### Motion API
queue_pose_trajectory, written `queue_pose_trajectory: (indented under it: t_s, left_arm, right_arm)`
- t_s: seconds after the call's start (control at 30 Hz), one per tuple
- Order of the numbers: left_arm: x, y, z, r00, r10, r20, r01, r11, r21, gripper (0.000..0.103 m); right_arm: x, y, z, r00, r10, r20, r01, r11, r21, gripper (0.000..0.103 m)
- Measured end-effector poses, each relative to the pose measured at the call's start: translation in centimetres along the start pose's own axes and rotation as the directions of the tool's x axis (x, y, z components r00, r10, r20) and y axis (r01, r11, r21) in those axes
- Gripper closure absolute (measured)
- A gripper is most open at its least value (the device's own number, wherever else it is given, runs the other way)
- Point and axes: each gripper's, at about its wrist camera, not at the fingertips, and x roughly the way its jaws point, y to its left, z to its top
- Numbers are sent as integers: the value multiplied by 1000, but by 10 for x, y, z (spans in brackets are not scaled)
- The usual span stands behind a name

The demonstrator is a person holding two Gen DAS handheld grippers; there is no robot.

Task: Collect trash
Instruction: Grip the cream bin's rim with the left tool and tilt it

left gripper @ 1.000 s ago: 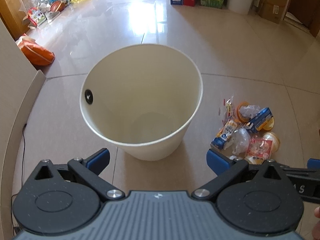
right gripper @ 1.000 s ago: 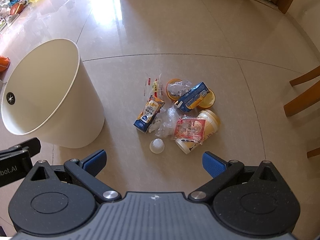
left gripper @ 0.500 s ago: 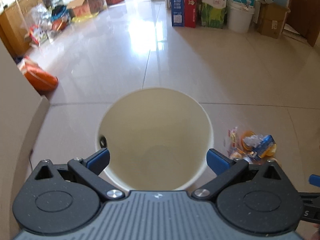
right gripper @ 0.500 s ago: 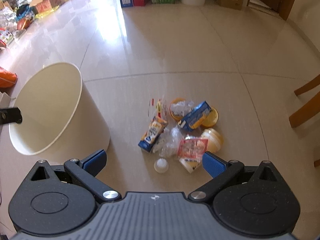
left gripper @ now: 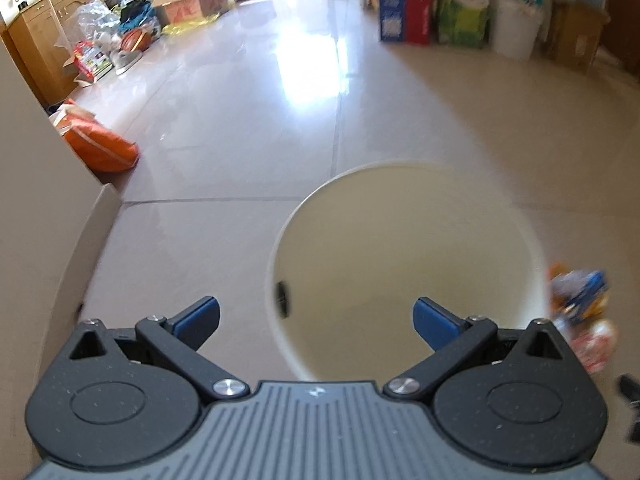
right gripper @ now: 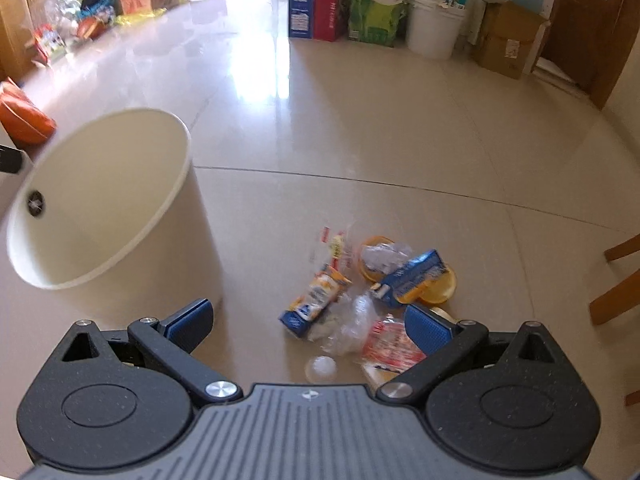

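Note:
A cream round bin (left gripper: 404, 268) stands empty on the tiled floor; the right wrist view shows the same bin (right gripper: 120, 208) at the left. Beside it lies a trash pile (right gripper: 368, 300): a blue carton (right gripper: 412, 276), a yellow-blue pouch (right gripper: 316, 300), crumpled clear plastic (right gripper: 352, 324), a red-white wrapper (right gripper: 392, 346), orange lids (right gripper: 436, 288) and a small white cap (right gripper: 320, 368). The trash pile (left gripper: 580, 304) appears blurred at the right edge of the left wrist view. My left gripper (left gripper: 316, 318) is open above the bin's near rim. My right gripper (right gripper: 306, 322) is open just short of the pile.
An orange bag (left gripper: 100, 144) lies by a beige wall corner (left gripper: 44, 240) at the left. Boxes and a white bucket (right gripper: 434, 26) line the far wall. Wooden chair legs (right gripper: 616, 280) stand at the right. A wooden door (right gripper: 588, 20) is at the far right.
Both cameras tilted up and drew back, so the bin and the pile slid lower in view and more of the room shows. Both grippers stayed open.

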Motion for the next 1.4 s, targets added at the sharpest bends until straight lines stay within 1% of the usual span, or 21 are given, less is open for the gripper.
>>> queue_pose_trajectory:
  t_s: [0.13, 0.23, 0.3, 0.37, 0.43, 0.57, 0.63, 0.67, 0.7, 0.83, 0.9, 1.03, 1.23, 1.4]
  left_arm:
    - [26, 9, -6, 999, 32, -18, -32, 999, -1, 1]
    - [46, 20, -9, 998, 49, -47, -51, 997, -52, 1]
    - [51, 26, -11, 997, 51, -64, -56, 994, -89, 2]
    - [57, 33, -12, 995, 58, -77, -67, 990, -121, 11]
    - [62, 37, -12, 995, 43, -87, -55, 988, -145, 26]
    - [67, 35, -14, 997, 16, -76, -28, 987, -160, 39]
    - [70, 33, -14, 997, 8, -72, -19, 988, -151, 60]
    - [71, 33, -14, 997, 4, -74, -15, 989, -149, 64]
    - [73, 33, -13, 997, -2, -77, -9, 988, -152, 72]
    - [79, 36, -10, 997, -46, -66, 33, 984, -176, 87]
    - [81, 36, -7, 997, -54, -63, 42, 985, -168, 92]
    - [88, 38, 0, 996, -64, -64, 54, 987, -148, 96]
    - [99, 52, 16, 995, -79, -62, 69, 988, -140, 93]
    - [97, 46, 13, 999, -36, -29, 34, 997, -75, 91]
  right_arm:
    - [12, -2, -12, 999, -26, -32, 26, 1000, -9, 0]
    - [19, -3, -21, 997, -33, -68, 33, 999, -9, 0]
    - [24, -2, -26, 995, -30, -91, 29, 1000, -10, 0]
    - [28, -1, -30, 994, -28, -107, 27, 1000, -12, 0]
    - [33, 0, -32, 992, -28, -120, 27, 1000, -13, 0]
    - [39, 4, -37, 989, -26, -145, 25, 1000, -12, 0]
    - [41, 8, -40, 987, -26, -156, 24, 1000, -19, 0]
    - [42, 9, -40, 987, -28, -160, 24, 999, -23, 0]
    - [43, 11, -41, 986, -29, -165, 25, 999, -28, 0]
    - [47, 14, -44, 983, -32, -181, 27, 999, -33, 0]
    - [48, 14, -45, 982, -33, -188, 27, 999, -35, 0]
    - [51, 15, -47, 979, -40, -199, 31, 998, -46, 0]
    - [57, 13, -51, 975, -43, -219, 33, 998, -48, 0]
    - [61, 14, -56, 970, -44, -238, 32, 998, -56, 0]
